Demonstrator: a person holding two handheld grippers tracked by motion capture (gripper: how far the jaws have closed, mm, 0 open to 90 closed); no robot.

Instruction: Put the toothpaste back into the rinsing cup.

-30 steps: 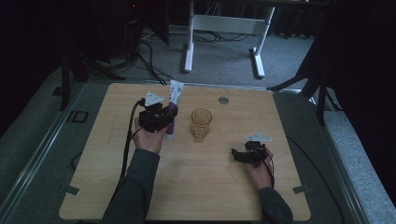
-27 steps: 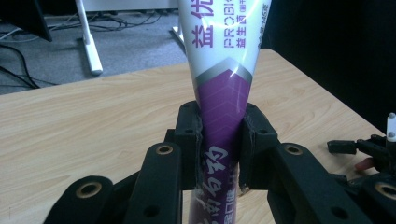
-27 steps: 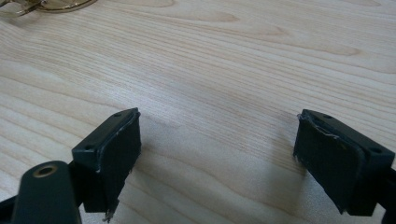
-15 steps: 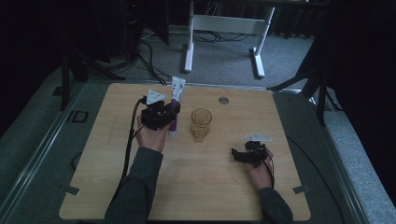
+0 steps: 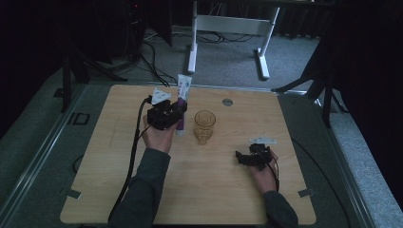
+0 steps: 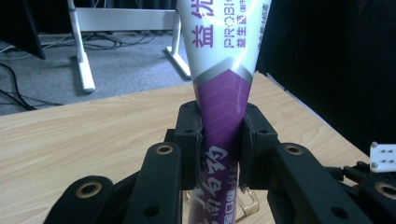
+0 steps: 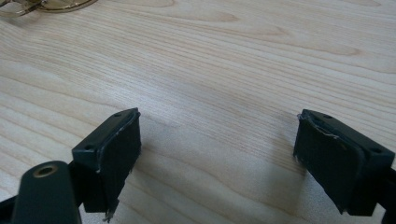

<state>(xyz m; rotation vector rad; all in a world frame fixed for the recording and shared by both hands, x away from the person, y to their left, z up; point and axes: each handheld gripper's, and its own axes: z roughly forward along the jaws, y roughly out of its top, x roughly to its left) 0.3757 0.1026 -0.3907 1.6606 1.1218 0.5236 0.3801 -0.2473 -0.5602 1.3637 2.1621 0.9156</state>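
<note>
Tube [image 6: 223, 93] in left gripper [image 6: 219, 140] now tilted upright.

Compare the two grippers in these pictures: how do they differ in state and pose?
The left gripper is shut on the purple and white tube, while the right gripper is open and holds nothing. The left gripper holds the tube upright beside the glass; the right gripper sits low over the bare table. Both are black and hand-held.

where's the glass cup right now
In the high view the glass cup stands upright near the table's middle, just right of the purple-and-white tube held in the left gripper, apart from it.
</note>
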